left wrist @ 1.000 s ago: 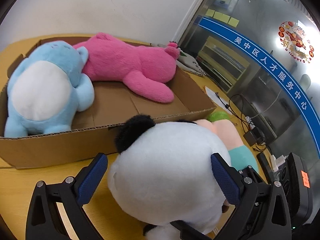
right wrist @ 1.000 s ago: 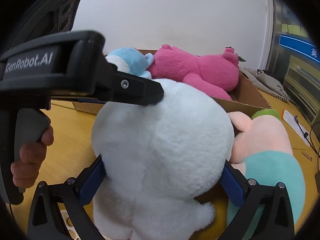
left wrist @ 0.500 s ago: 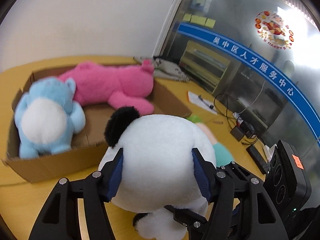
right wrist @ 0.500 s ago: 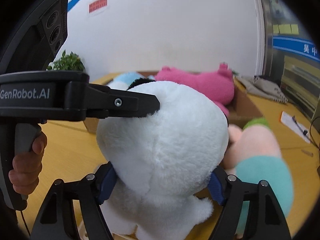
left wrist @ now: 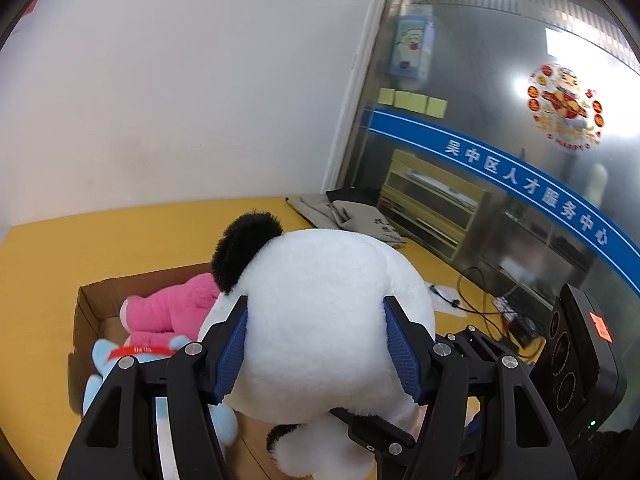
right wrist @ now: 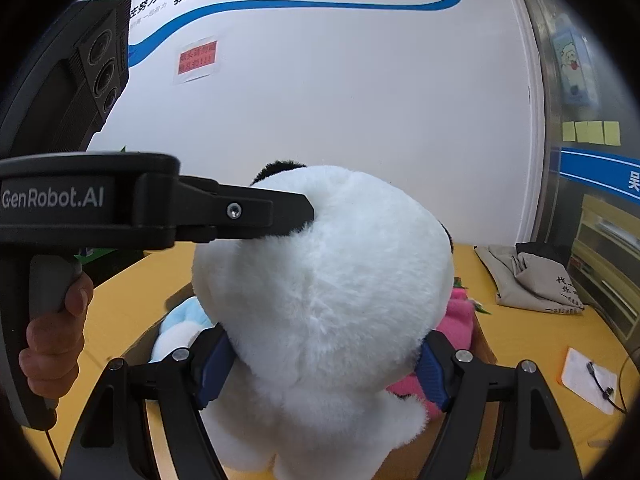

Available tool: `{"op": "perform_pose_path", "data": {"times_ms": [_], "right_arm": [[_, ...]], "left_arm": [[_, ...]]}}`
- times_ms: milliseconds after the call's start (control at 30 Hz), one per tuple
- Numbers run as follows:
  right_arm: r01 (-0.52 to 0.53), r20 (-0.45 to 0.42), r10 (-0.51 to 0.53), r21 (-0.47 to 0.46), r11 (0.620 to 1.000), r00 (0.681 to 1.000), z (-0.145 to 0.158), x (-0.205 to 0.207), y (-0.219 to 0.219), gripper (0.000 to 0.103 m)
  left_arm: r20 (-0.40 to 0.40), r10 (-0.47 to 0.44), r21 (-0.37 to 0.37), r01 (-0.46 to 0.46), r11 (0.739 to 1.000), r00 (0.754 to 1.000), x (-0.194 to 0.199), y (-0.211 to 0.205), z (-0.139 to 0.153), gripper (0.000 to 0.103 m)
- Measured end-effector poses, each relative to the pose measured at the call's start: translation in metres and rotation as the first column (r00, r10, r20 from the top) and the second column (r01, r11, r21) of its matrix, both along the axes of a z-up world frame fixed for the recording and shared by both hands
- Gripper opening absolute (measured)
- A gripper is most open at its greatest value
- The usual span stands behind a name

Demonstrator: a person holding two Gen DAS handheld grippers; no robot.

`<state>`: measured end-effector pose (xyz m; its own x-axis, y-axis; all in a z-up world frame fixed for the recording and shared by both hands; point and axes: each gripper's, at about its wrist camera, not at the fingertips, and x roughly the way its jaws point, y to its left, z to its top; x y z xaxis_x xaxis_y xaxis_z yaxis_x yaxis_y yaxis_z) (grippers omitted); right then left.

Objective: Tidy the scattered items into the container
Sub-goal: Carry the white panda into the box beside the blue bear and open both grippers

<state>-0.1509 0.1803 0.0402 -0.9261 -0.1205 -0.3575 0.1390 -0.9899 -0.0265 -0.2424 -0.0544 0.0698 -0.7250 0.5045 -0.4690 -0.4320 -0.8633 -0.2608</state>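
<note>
Both grippers hold one big white plush with black ears (left wrist: pixel 320 320), lifted above the cardboard box (left wrist: pixel 86 308). My left gripper (left wrist: pixel 316 350) is shut on its head, blue pads pressed into both sides. My right gripper (right wrist: pixel 320 368) is shut on its lower body (right wrist: pixel 320 300); the left gripper's finger (right wrist: pixel 240 216) shows from the side, pressed on the head. Inside the box lie a pink plush (left wrist: pixel 168 312) and a light blue plush (left wrist: pixel 108 354), also seen in the right wrist view, pink (right wrist: pixel 460 312) and blue (right wrist: pixel 180 328), below the held plush.
The box stands on a yellow table (left wrist: pixel 120 236). A folded grey cloth bag (right wrist: pixel 532 280) lies at the far right near a glass wall. A white paper with a cable (right wrist: pixel 592 376) lies to the right. A white wall is behind.
Both grippers have lifted the white plush upward and tilted up; the box and table have dropped lower in both views. The pink and teal plush beside it is out of sight.
</note>
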Motion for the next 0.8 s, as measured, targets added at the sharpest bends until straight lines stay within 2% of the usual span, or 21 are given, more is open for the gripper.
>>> {"op": "perform_pose_path", "data": {"times_ms": [67,167,233,300,400,467,567,633,700,767,800], "right_arm": [[0.014,0.026,-0.014,-0.004,1.000,1.000,-0.014,-0.021,0.001,0.077],[0.034,0.143,-0.027,-0.049,0.998,0.989,-0.047,-0.051,0.003,0.077],[0.040,0.205,-0.025,-0.071,0.997,0.978,-0.065,-0.058,0.002,0.077],[0.037,0.243,-0.024,-0.048,0.998,0.970,-0.081,-0.055,-0.005,0.077],[0.035,0.330,-0.013,-0.060,0.998,0.944,-0.099,-0.051,-0.007,0.076],[0.039,0.349,-0.022,-0.042,0.998,0.937,-0.107,-0.049,-0.008,0.075],[0.047,0.366,-0.029,-0.038,0.998,0.930,-0.112,-0.047,-0.008,0.076],[0.046,0.397,-0.020,-0.056,0.997,0.917,-0.114,-0.045,-0.006,0.083],[0.042,0.435,-0.007,-0.070,0.997,0.901,-0.119,-0.040,-0.003,0.083],[0.050,0.419,-0.023,-0.054,0.997,0.908,-0.115,-0.028,-0.002,0.084],[0.065,0.399,-0.045,-0.038,0.997,0.916,-0.109,-0.018,0.000,0.088]], "left_arm": [[0.061,0.008,-0.006,-0.007,1.000,0.998,-0.029,-0.005,-0.021,0.068],[0.160,0.024,-0.025,-0.020,0.999,0.987,-0.055,-0.008,-0.058,0.068],[0.186,0.018,-0.034,-0.012,0.999,0.982,-0.056,-0.008,-0.076,0.068],[0.187,0.015,-0.071,-0.001,0.997,0.982,-0.045,-0.004,-0.087,0.069],[0.201,0.039,-0.121,-0.014,0.993,0.979,-0.033,-0.001,-0.103,0.072],[0.206,0.053,-0.124,-0.027,0.992,0.977,-0.030,-0.001,-0.108,0.074],[0.257,0.085,-0.092,-0.063,0.994,0.963,-0.034,-0.006,-0.115,0.085],[0.276,0.102,-0.066,-0.086,0.994,0.956,-0.034,-0.009,-0.118,0.087],[0.265,0.127,-0.049,-0.119,0.992,0.956,-0.026,-0.012,-0.112,0.090],[0.245,0.159,-0.036,-0.154,0.987,0.957,-0.013,-0.016,-0.103,0.090],[0.228,0.179,-0.040,-0.174,0.984,0.957,-0.004,-0.018,-0.098,0.090]]}}
